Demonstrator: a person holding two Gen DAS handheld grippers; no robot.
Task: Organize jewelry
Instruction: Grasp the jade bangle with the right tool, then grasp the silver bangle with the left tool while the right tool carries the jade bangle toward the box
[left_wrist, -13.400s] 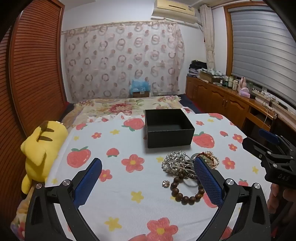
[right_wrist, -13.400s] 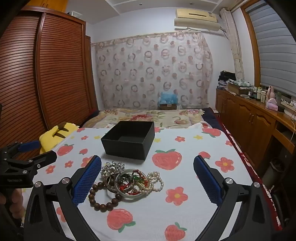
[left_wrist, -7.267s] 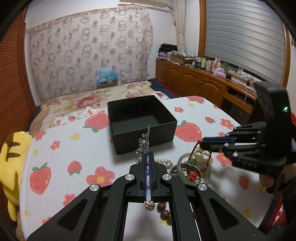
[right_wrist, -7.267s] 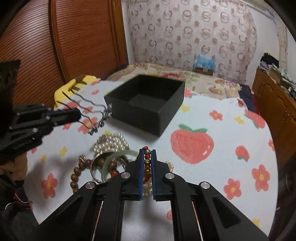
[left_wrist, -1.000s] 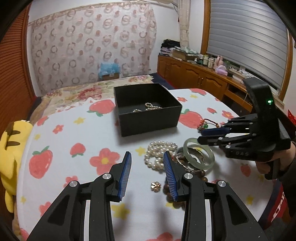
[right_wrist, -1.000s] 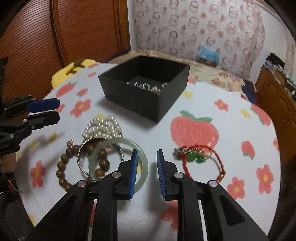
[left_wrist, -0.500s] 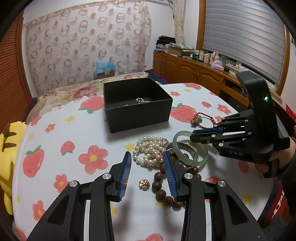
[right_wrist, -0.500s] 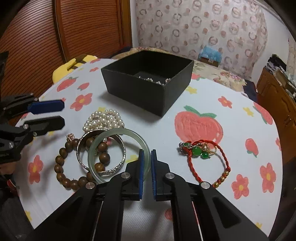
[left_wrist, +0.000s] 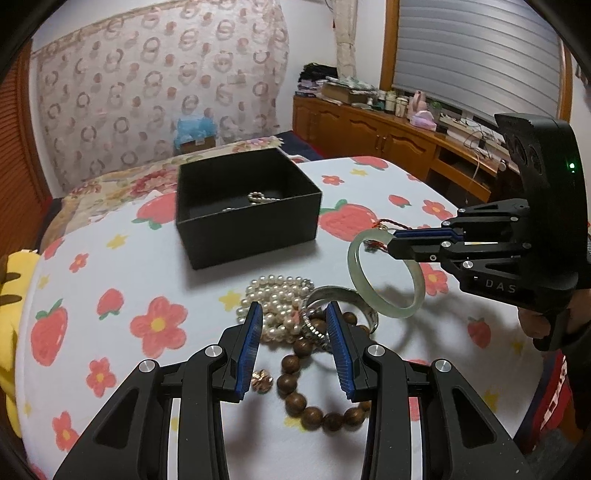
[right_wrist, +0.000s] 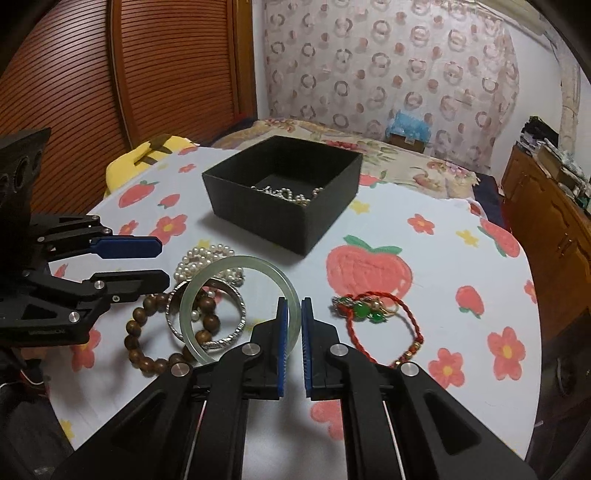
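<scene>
Gripping the jade bangle (right_wrist: 236, 306) by its rim in the clenched right gripper (right_wrist: 291, 314), raised in front of the black box (right_wrist: 284, 199), likely for dropping inside. Hovering the left gripper (left_wrist: 293, 325), jaws parted, over the pearl strand (left_wrist: 277, 302) nearer than the box.

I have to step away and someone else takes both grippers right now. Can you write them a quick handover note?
Right gripper: shut on the jade bangle, lifted off the table.
Left gripper: open, empty, hovering over the pearls.
Black box: already holds some pearl and silver pieces.
On the cloth: pearls, silver bangle, wooden bead bracelet, small gold charm, red cord bracelet.
Left to do: put the jade bangle in the box, then the rest.
</scene>
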